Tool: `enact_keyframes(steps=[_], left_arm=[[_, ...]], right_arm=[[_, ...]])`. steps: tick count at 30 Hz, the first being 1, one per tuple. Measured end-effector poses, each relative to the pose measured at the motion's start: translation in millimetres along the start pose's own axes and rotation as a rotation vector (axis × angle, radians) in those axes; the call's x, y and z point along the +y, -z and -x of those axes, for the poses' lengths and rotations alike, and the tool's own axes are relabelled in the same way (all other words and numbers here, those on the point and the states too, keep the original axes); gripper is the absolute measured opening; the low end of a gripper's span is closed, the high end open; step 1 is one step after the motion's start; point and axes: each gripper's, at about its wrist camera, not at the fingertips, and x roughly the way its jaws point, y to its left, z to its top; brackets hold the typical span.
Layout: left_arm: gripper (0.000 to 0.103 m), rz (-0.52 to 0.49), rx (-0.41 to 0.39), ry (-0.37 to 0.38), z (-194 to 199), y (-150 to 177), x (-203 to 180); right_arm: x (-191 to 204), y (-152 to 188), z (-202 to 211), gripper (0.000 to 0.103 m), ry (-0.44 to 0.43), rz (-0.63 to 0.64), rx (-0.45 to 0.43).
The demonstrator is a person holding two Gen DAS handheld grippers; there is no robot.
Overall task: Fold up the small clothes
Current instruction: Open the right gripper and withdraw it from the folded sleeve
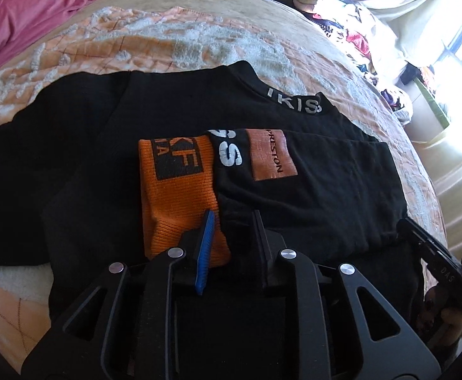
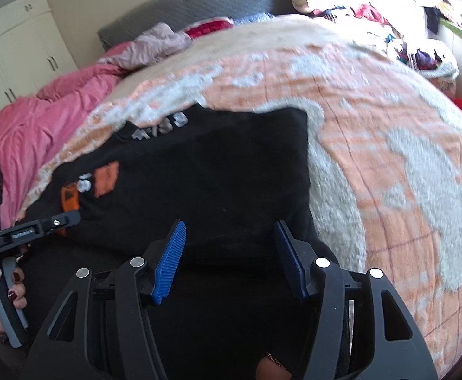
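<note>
A black sweater with an orange cuff, an orange patch and white letters on the collar lies on the bed, one sleeve folded across its body. My left gripper is open just above the cuff and the sleeve, with nothing between its fingers. In the right wrist view the sweater lies ahead, and my right gripper is open and empty above its near edge. The left gripper's body shows at the left of that view, and the right gripper's body at the right of the left wrist view.
The bed has an orange and white blanket. A pink quilt lies crumpled at the far left. A heap of mixed clothes sits beyond the bed's right side by a bright window. White cupboards stand at the left.
</note>
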Motion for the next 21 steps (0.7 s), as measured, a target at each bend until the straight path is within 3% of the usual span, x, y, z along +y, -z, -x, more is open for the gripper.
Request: enact_keyframes(steps=[3, 5, 7, 11, 17, 18, 21], left_arm=[[0.016, 0.025, -0.015, 0.035, 7, 2, 9], [0.025, 0.022, -0.034, 0.038, 15, 4, 10], [0.044, 0.033, -0.055, 0.053, 23, 7, 10], [0.046, 0.021, -0.087, 0.039, 35, 10, 9], [0.064, 0.027, -0.112, 0.013, 46, 12, 15], [0.071, 0.027, -0.117, 0.012, 48, 12, 16], [0.076, 0.041, -0.129, 0.011, 56, 14, 20]], right_arm=[[-1, 1, -1, 0.056, -0.002, -0.005, -0.004], [2, 2, 2, 0.057, -0.001, 0.013, -0.022], [5, 4, 4, 0.065, -0.006, 0.018, -0.03], [15, 5, 10, 0.068, -0.004, 0.049, -0.063], [31, 7, 19, 0.089, -0.029, 0.087, -0.108], [34, 7, 21, 0.095, -0.03, 0.092, -0.118], [40, 8, 28, 0.097, -0.023, 0.12, -0.157]])
